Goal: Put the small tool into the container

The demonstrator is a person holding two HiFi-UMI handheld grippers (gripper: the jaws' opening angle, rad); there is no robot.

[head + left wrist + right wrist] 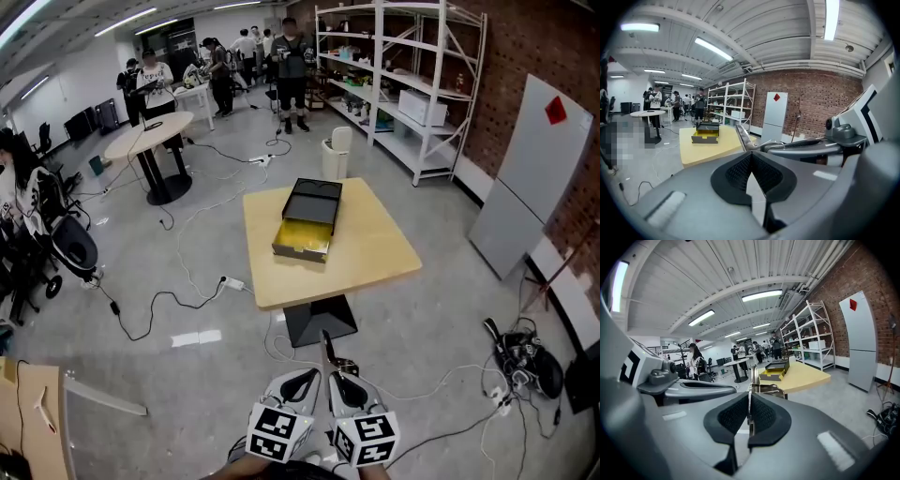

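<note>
Jaws on the right gripper are clamping the tool, while the left gripper is closing on nothing. I'm aiming for the box mid-tabletop, gripping firmly.

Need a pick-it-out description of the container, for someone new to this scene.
In the head view, find the square light-wood table in the middle of the grey floor, near the white shelving. The container is the only thing on it: an open box with a yellow inside and a black lid.
</note>
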